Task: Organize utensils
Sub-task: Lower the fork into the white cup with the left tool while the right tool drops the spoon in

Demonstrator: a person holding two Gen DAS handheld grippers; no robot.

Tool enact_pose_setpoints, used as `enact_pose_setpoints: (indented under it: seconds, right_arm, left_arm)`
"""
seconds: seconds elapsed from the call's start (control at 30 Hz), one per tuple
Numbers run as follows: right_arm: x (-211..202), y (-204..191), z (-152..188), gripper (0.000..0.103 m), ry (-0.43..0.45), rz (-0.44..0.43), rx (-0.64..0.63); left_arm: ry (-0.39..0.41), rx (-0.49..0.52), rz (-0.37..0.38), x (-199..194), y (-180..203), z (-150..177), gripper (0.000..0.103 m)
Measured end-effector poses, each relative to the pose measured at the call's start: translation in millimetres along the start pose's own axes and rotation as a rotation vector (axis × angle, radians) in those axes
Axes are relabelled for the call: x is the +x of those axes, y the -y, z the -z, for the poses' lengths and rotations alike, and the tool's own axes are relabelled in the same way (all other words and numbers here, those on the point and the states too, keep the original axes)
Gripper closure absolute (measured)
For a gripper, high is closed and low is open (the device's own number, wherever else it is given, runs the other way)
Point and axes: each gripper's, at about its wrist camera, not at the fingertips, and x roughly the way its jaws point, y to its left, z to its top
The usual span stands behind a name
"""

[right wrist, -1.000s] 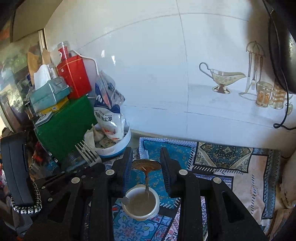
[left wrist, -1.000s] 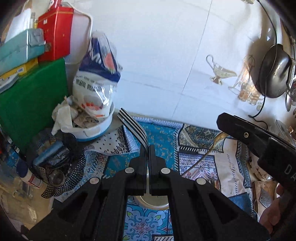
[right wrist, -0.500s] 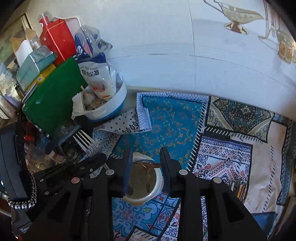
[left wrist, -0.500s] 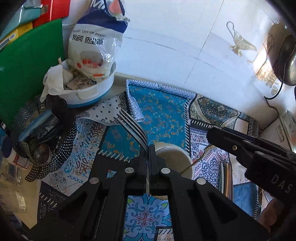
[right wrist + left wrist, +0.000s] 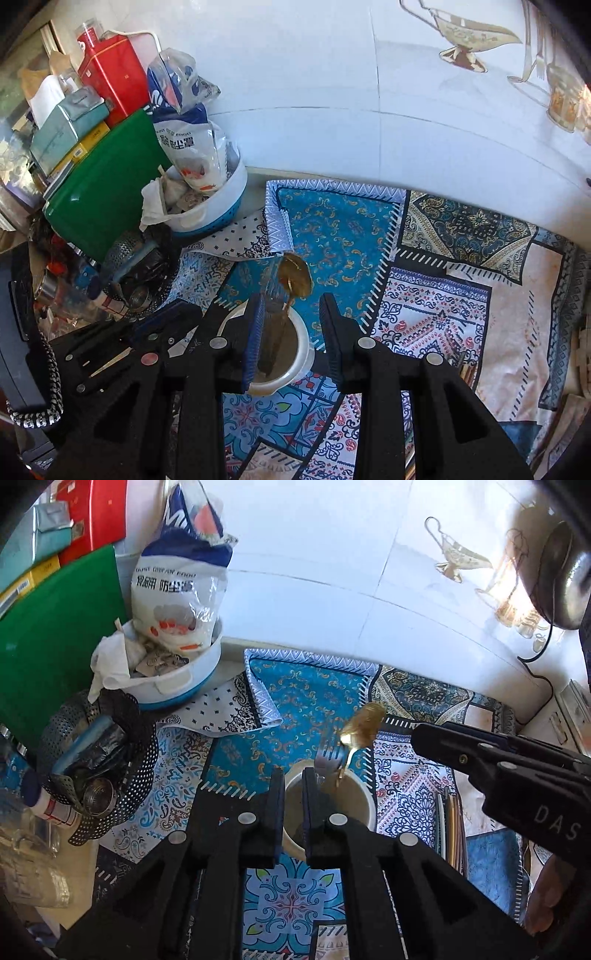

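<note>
A white cup (image 5: 365, 805) stands on the patterned cloth and also shows in the right wrist view (image 5: 304, 350). A silver fork (image 5: 327, 755) and a gold spoon (image 5: 364, 723) stand in it, heads up; the spoon (image 5: 295, 275) shows in the right wrist view too. My left gripper (image 5: 293, 779) is slightly open and empty, just above the cup's left rim. My right gripper (image 5: 291, 306) is open and empty, its jaws astride the cup and the two utensils. Its arm (image 5: 498, 760) shows at the right of the left wrist view.
A white-and-blue bowl (image 5: 184, 686) with a food bag stands at the back left by a green board (image 5: 55, 627). A black perforated basket (image 5: 92, 746) sits at left. More utensils (image 5: 448, 827) lie on the cloth right of the cup. A tiled wall (image 5: 332, 554) is behind.
My left gripper has let go of the fork, which now stands in the cup beside the spoon. Its jaws have parted a little. Both grippers came lower over the cup.
</note>
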Motion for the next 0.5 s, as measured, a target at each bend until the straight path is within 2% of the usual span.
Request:
enact_pose_setpoints:
  seconds: [0.33,0.5]
  right_arm:
    - [-52,19,19,0.074,0.089,0.069,0.005]
    - [-77,37,35,0.074,0.119,0.123,0.029]
  left_arm:
    - [0.070,0.044,0.021,-40,30,1,0.097]
    - [0.090,0.081,0.062,-52,56,7,0.091]
